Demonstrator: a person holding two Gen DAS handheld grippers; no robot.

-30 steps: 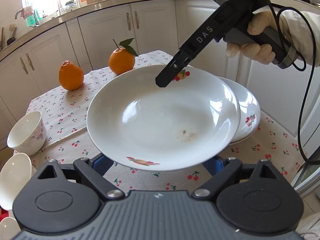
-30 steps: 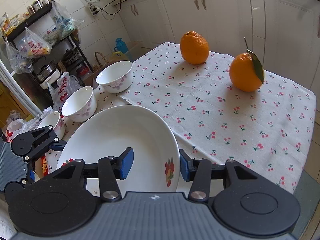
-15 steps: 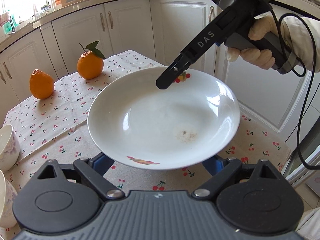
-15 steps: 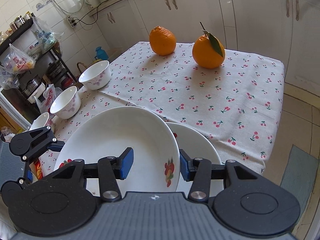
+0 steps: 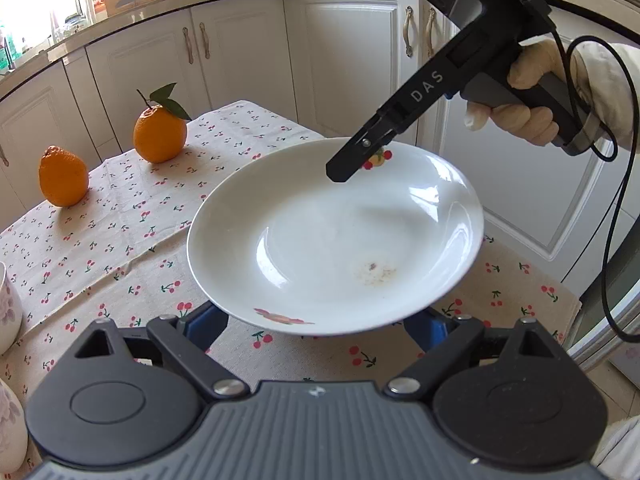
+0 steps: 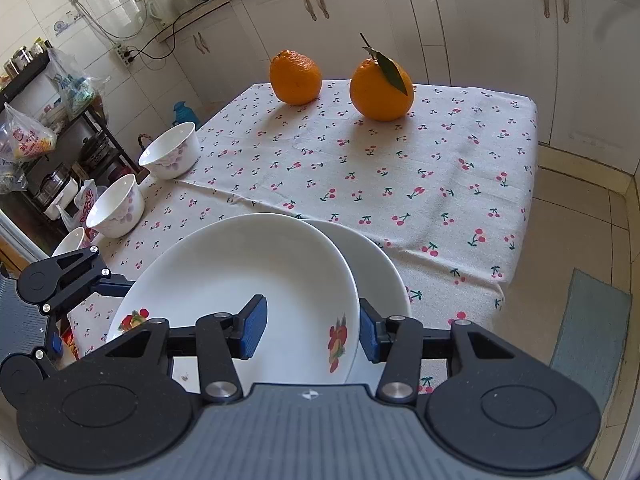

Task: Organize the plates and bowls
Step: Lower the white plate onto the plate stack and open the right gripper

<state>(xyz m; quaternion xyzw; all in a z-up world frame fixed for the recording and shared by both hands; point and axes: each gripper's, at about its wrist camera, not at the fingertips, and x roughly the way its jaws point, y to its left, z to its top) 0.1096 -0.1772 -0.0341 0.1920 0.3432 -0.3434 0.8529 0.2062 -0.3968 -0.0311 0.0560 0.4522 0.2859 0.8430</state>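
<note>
A white deep plate (image 5: 332, 240) with fruit prints is held in the air over the cherry-print tablecloth (image 6: 400, 168). My left gripper (image 5: 316, 320) reaches under its near rim with the jaws wide; the plate hides the pads. That gripper (image 6: 92, 312) also shows at the left of the right wrist view. My right gripper (image 6: 312, 332) is shut on the opposite rim of the plate (image 6: 240, 280), one pad inside the dish and one outside. A second white plate (image 6: 380, 280) lies on the cloth just beneath and to the right. Three white bowls (image 6: 172, 152) (image 6: 116, 208) (image 6: 72, 240) stand along the left edge.
Two oranges (image 6: 296, 76) (image 6: 380, 88) sit at the far end of the table. White cabinets (image 5: 352, 60) stand close behind. A gloved hand (image 5: 524, 112) holds the right gripper's handle, a black cable (image 5: 612, 240) hanging from it. The table's right edge (image 6: 516, 240) drops to the tiled floor.
Both grippers have carried the plate sideways across the table. The second plate has come into the right wrist view beneath it and is now hidden in the left wrist view. The grips look unchanged.
</note>
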